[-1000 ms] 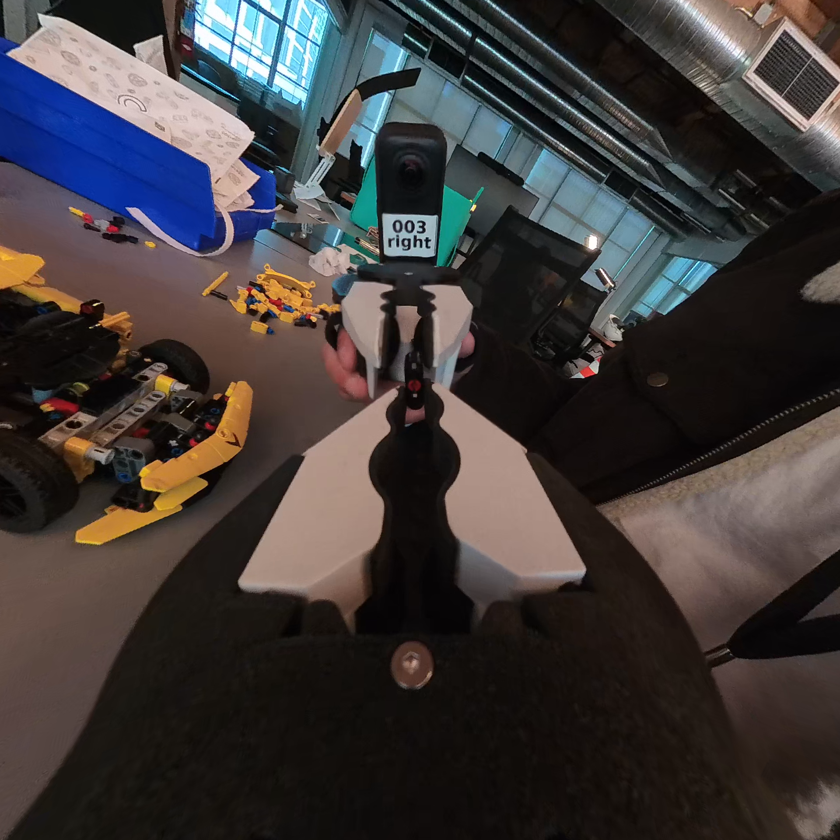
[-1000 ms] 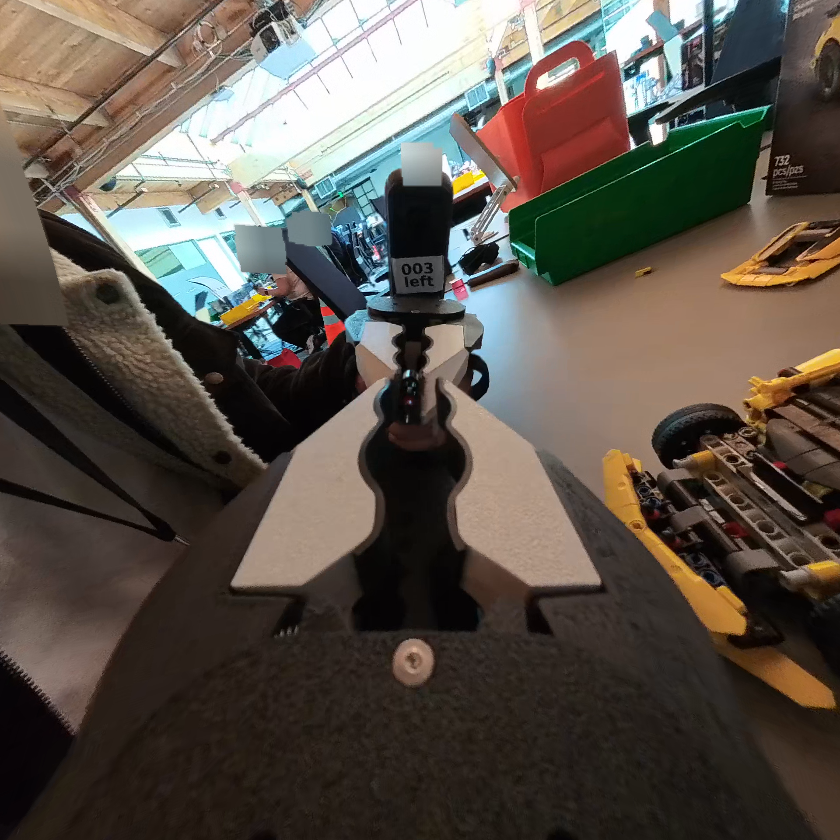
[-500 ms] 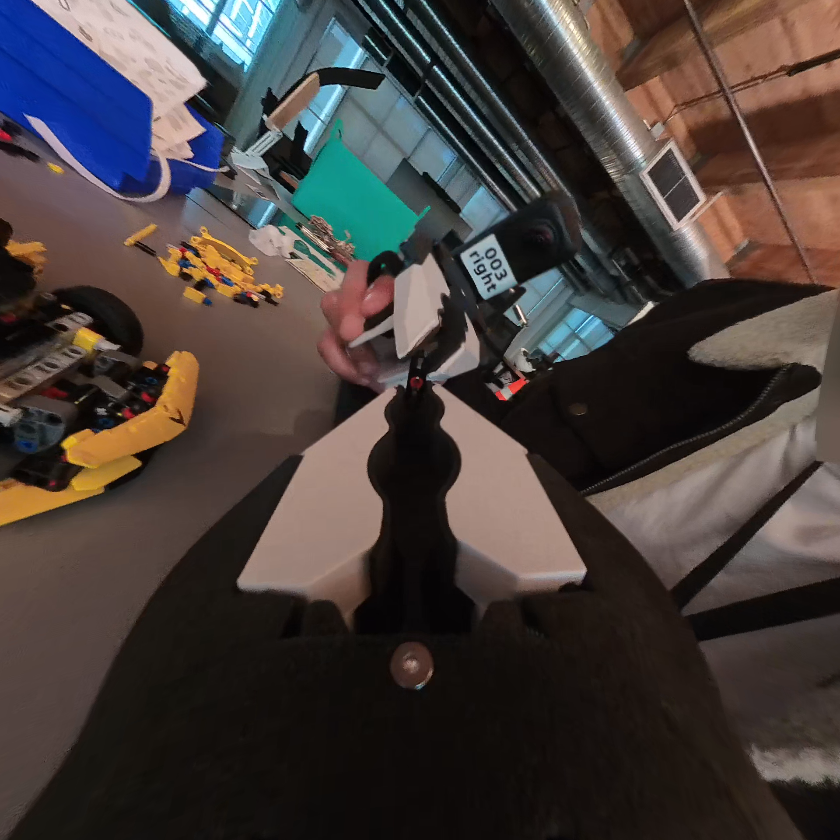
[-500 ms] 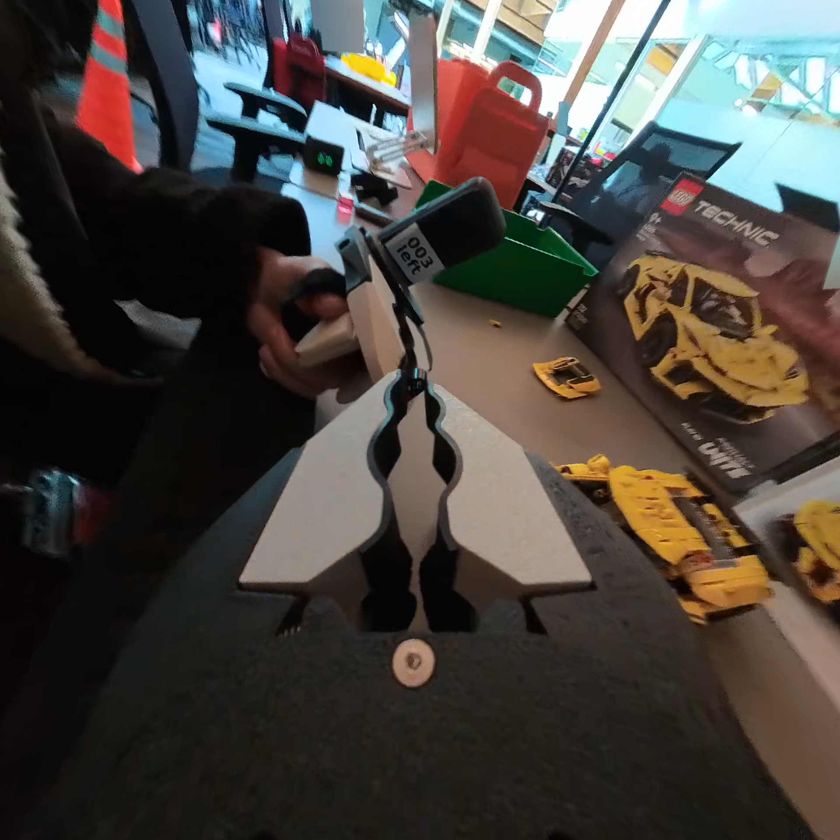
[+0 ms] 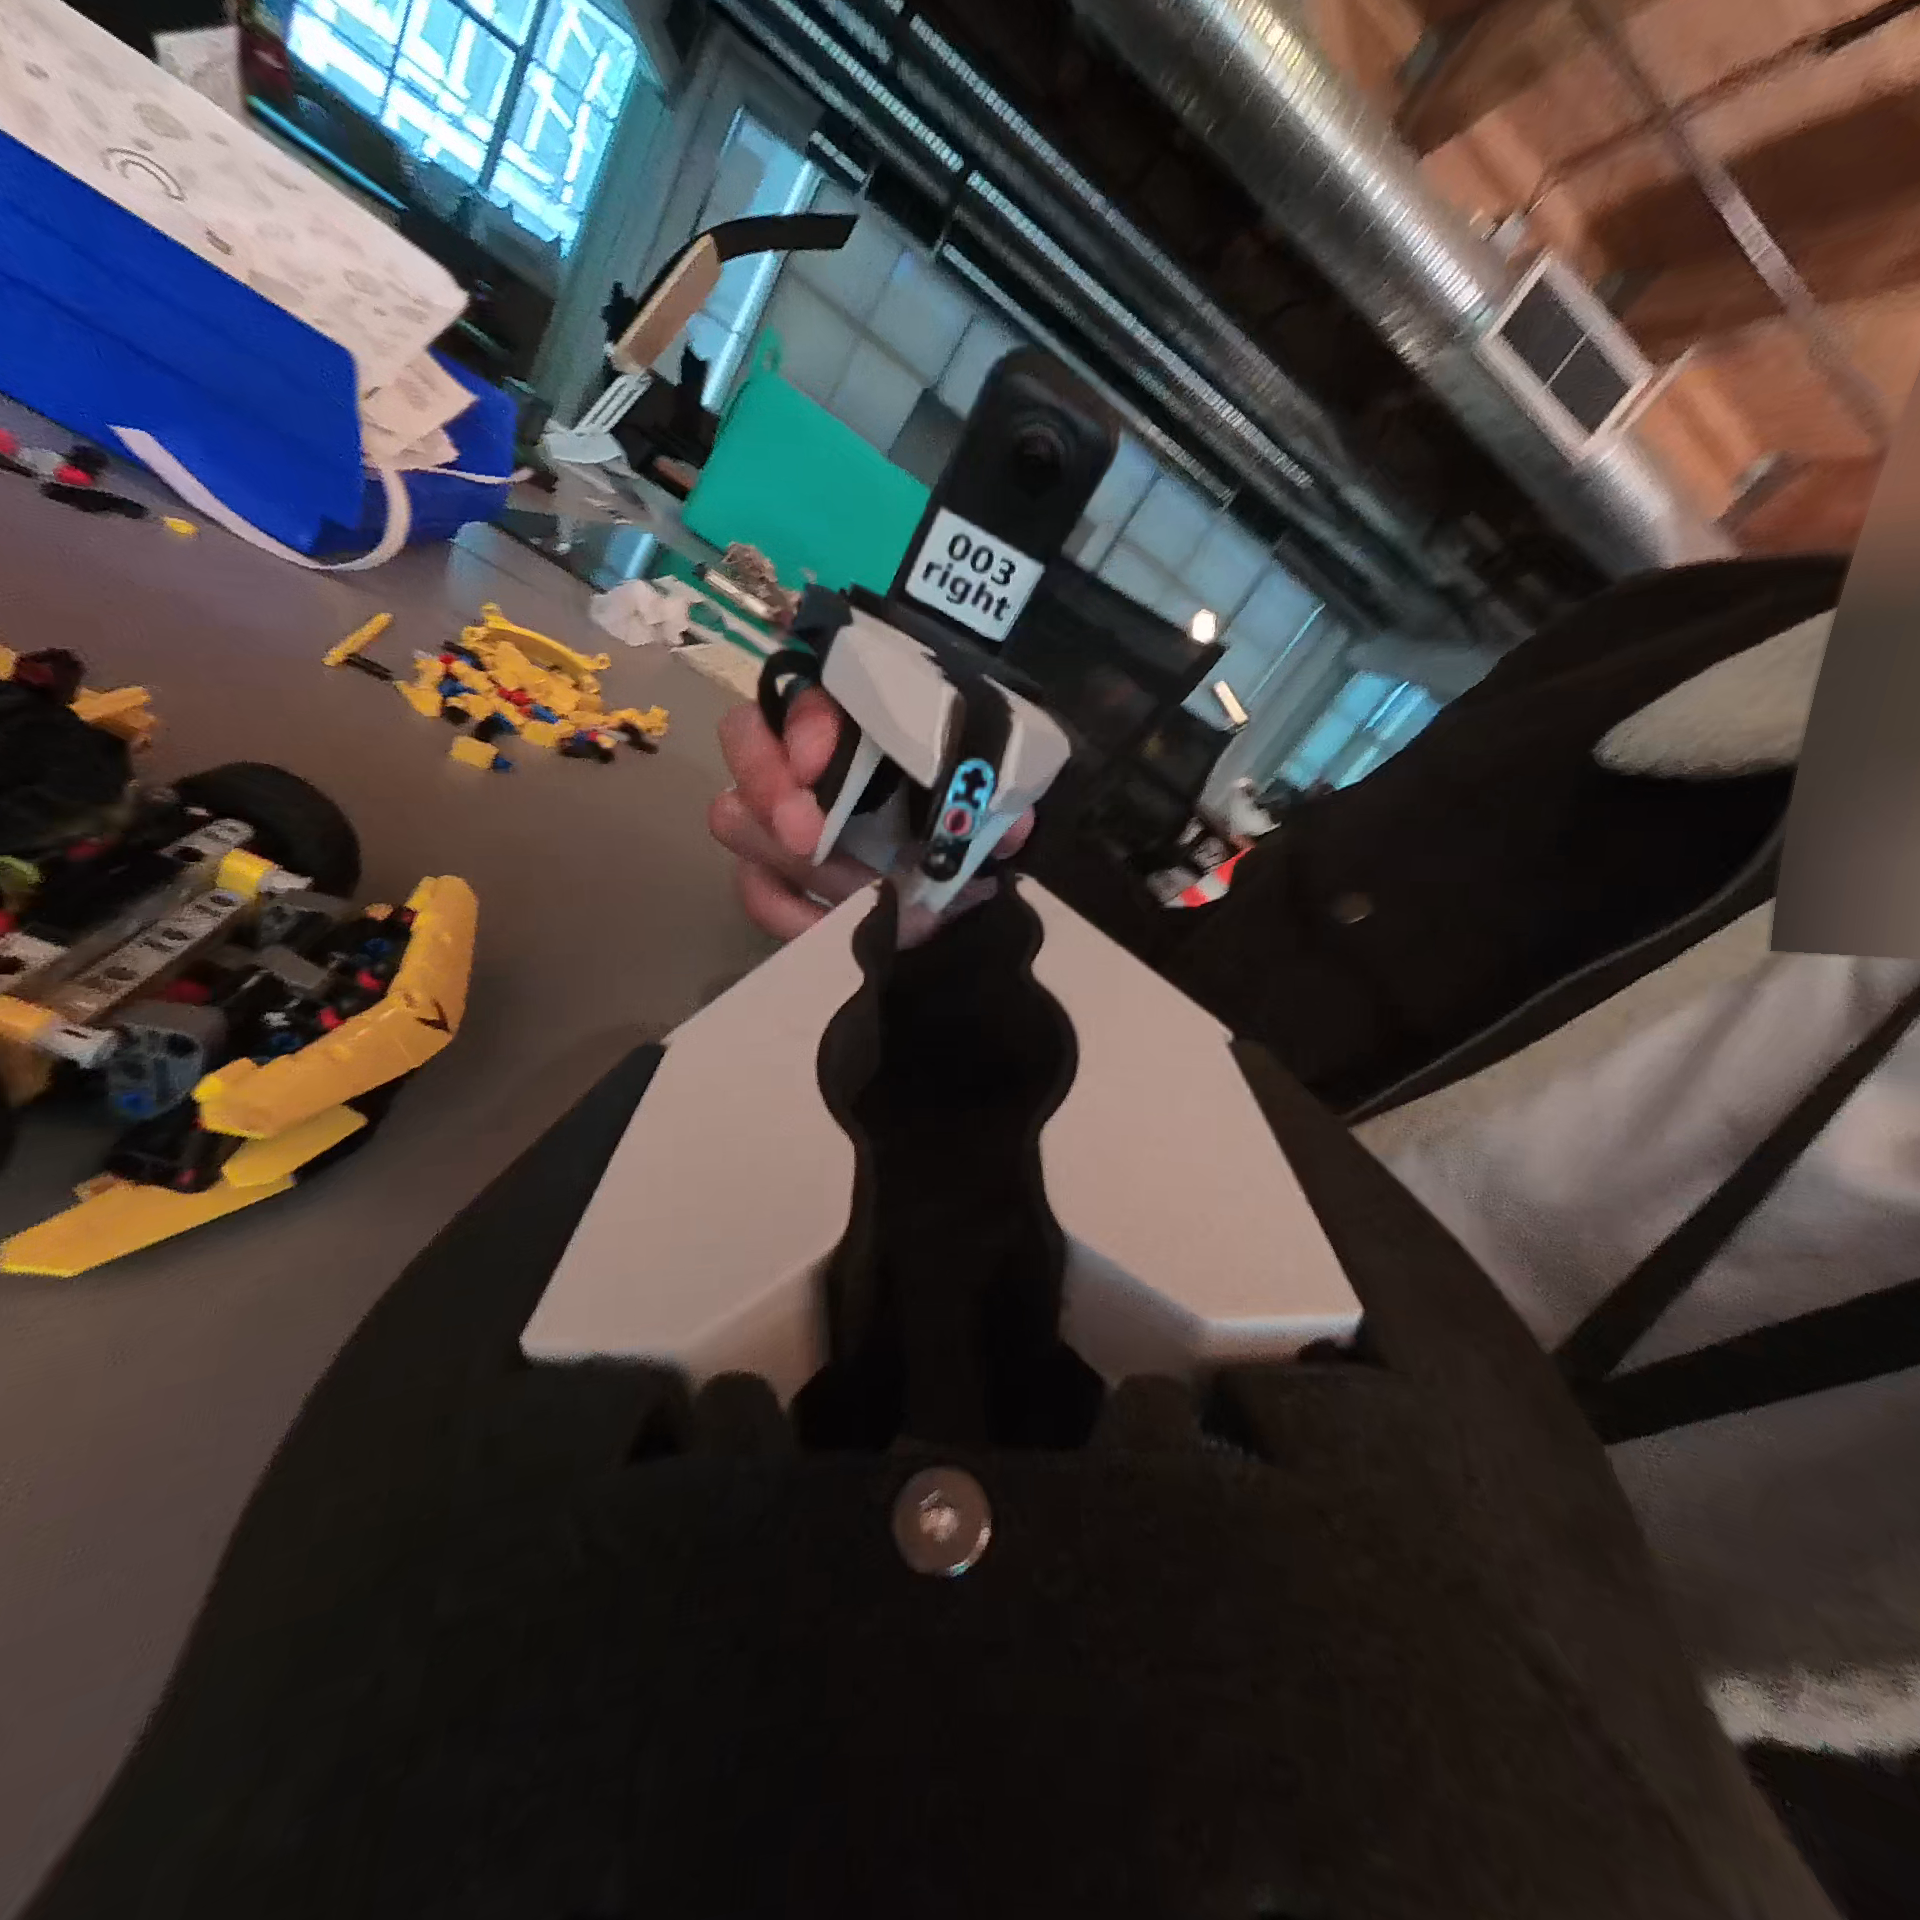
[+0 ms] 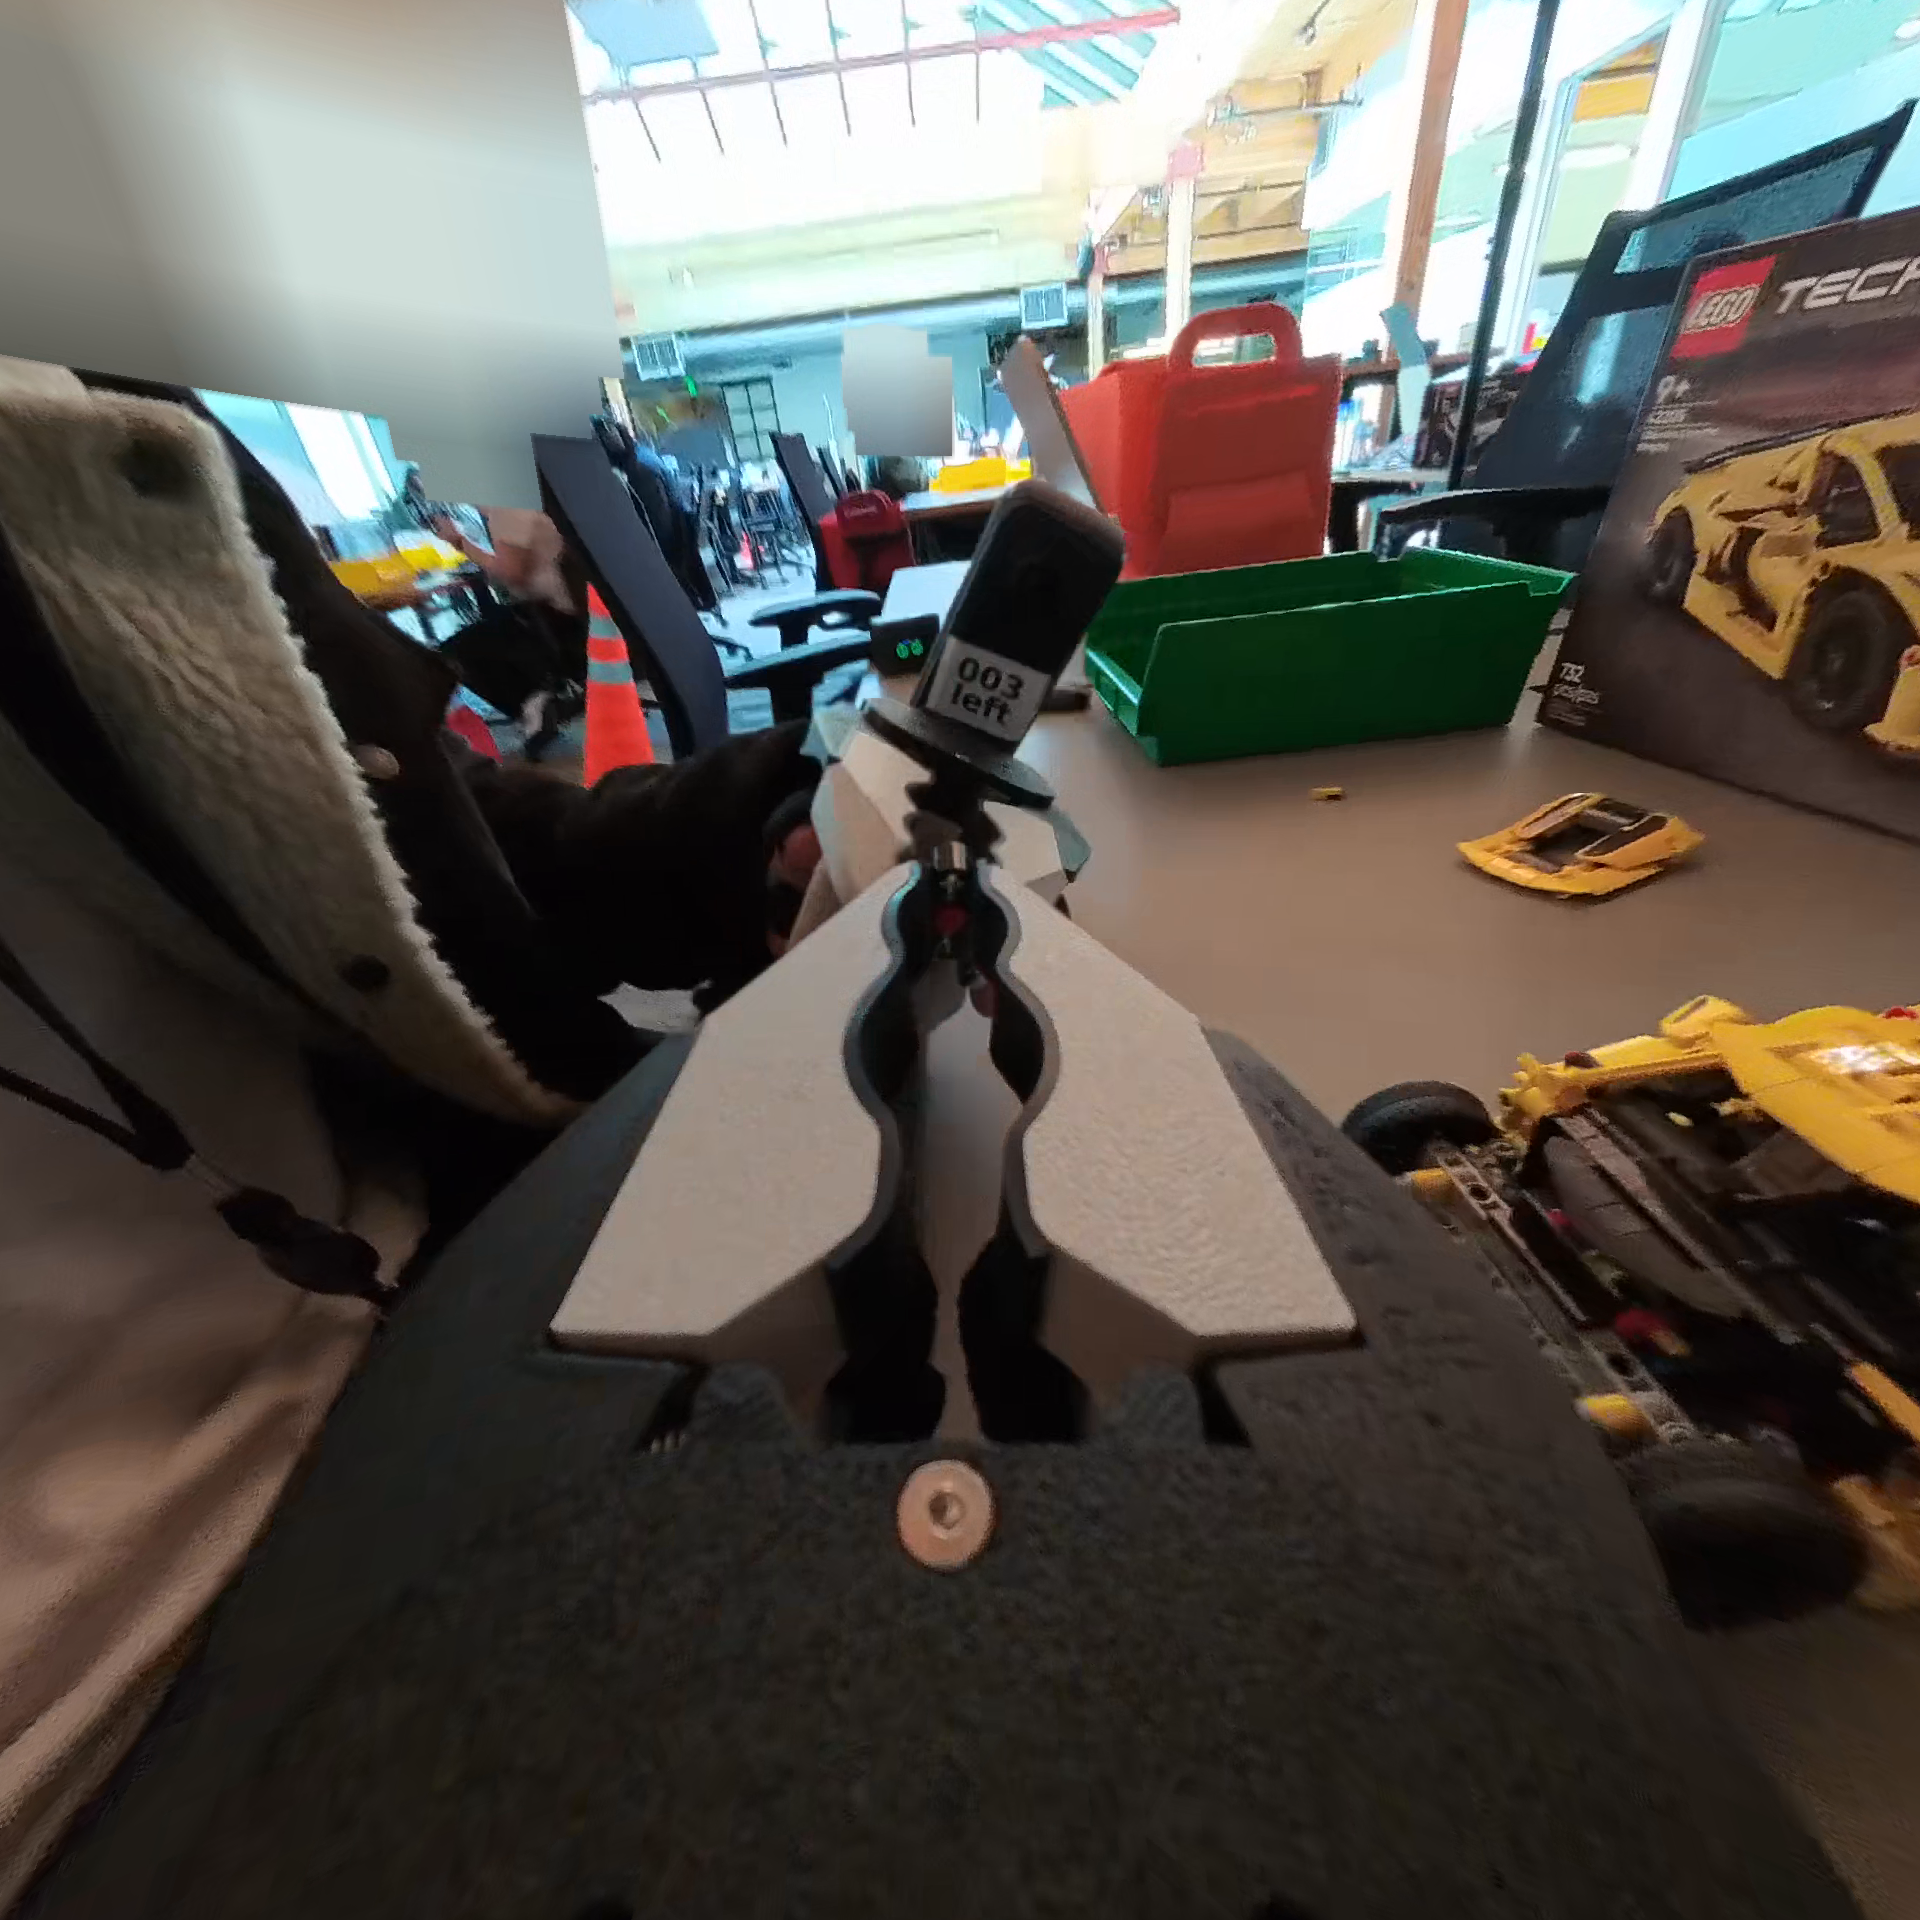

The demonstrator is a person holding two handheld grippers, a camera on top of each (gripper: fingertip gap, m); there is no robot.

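My two grippers meet tip to tip above a grey table [image 5: 582, 831]. My right gripper [image 6: 951, 894] is shut on a small black brick part with a red pin [image 6: 948, 920]. In the left wrist view that part [image 5: 958, 816] shows a blue end and a red pin between the right gripper's white fingers [image 5: 904, 717]. My left gripper [image 5: 945, 904] has its jaws a little apart, its tips flanking the right gripper's tips just below the part. A hand [image 5: 779, 821] holds the right gripper. The left gripper [image 6: 951, 862] faces me in the right wrist view.
A half-built yellow and black brick car [image 5: 208, 1018] [image 6: 1714, 1195] stands on the table. Loose bricks [image 5: 520, 707] and a blue bin [image 5: 156, 364] lie beyond it. A green bin [image 6: 1320, 665], a loose yellow body panel [image 6: 1579, 842] and the set's box [image 6: 1766, 540] sit farther off.
Both grippers rolled and swung together, then back towards level, still tip to tip. The left jaws have parted slightly; the small part stays in the right gripper.
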